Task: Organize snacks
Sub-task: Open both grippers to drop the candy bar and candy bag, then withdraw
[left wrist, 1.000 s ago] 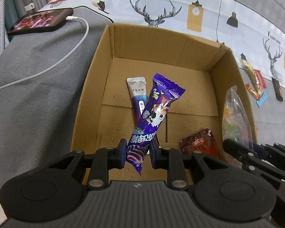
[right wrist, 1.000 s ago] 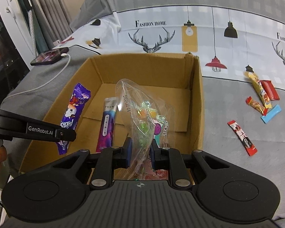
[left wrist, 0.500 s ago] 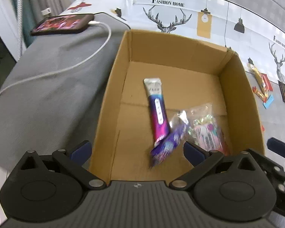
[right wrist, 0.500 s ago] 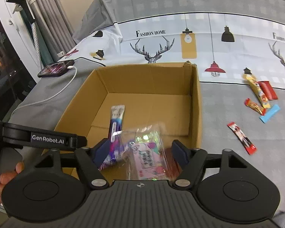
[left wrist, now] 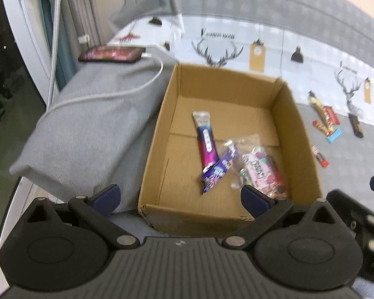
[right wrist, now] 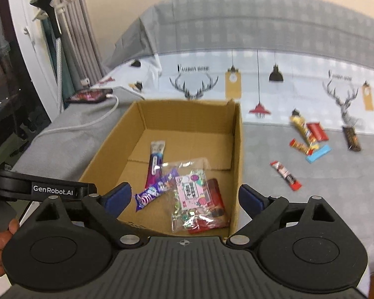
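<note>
A brown cardboard box (left wrist: 157, 134) (right wrist: 238, 149) sits on the bed. Inside lie a purple-and-silver stick pack (left wrist: 205, 134) (right wrist: 156, 162), a purple snack bag (left wrist: 218, 169) (right wrist: 157, 189), a clear bag of candies (left wrist: 258, 169) (right wrist: 190, 194) and a red packet (right wrist: 215, 199) under it. My left gripper (left wrist: 179, 198) is open and empty, above the box's near edge. My right gripper (right wrist: 184, 198) is open and empty, above the box's near right corner. Several loose snacks (right wrist: 309, 134) (left wrist: 326, 119) lie on the bed to the right, among them a red-and-black stick (right wrist: 285, 175).
A phone (left wrist: 112, 54) (right wrist: 89, 96) on a white charging cable (left wrist: 127, 92) lies on the grey blanket left of the box. Curtains and a window frame stand at far left. The left gripper's body (right wrist: 37, 189) shows at left in the right wrist view.
Both grippers opened and dropped their loads: the purple snack bag and the clear candy bag now lie in the box. Both grippers have since pulled back and up.
</note>
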The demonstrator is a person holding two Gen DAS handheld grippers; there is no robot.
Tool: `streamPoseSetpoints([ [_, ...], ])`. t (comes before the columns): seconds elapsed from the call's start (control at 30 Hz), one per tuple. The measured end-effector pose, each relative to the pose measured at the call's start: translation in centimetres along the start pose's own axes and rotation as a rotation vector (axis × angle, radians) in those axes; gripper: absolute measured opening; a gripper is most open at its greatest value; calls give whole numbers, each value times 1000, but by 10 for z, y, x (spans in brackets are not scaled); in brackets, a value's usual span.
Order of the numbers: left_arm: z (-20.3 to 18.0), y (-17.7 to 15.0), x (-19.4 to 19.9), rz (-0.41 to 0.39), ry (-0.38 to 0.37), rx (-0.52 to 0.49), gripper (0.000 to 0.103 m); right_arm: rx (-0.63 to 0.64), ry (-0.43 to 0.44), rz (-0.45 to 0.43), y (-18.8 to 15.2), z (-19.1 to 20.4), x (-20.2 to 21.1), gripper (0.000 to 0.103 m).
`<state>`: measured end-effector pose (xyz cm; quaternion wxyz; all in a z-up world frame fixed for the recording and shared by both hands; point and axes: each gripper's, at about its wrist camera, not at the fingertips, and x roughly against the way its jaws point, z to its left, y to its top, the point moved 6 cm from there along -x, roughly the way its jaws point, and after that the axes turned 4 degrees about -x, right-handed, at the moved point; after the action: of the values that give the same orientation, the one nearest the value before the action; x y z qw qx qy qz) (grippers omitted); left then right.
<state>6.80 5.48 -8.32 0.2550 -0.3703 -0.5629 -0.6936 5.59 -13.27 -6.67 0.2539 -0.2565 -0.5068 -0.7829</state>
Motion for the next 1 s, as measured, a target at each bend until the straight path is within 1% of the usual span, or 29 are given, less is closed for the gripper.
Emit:
streamPoseSetpoints([
  [0.13, -6, -1, 24, -39, -14, 29, 102, 45, -7, -54, 0, 5, 32, 98],
  [0.2, -7, -3, 37, -69, -38, 40, 102, 64, 1, -91, -1, 8, 50, 100],
  [0.3, -9, -6, 51, -87, -19, 18, 102, 69, -8, -138, 0, 9, 68, 101],
  [0.43, -11, -10, 67, -118, 6, 3, 102, 63, 9, -191, -3, 12, 86, 103],
  [0.53, -17, -16, 75, -117, 1, 0, 103, 46, 20, -189, -8, 8, 94, 103],
  [0.67, -28, -22, 84, -126, 0, -39, 102, 13, 19, -195, -10, 0, 102, 103],
  [0.83, -34, -24, 98, -155, 13, -63, 102, -10, 30, -206, -13, -3, 111, 103],
  [1.0, -41, -22, 100, -150, 17, -85, 102, -30, 38, -223, -15, -7, 116, 103],
])
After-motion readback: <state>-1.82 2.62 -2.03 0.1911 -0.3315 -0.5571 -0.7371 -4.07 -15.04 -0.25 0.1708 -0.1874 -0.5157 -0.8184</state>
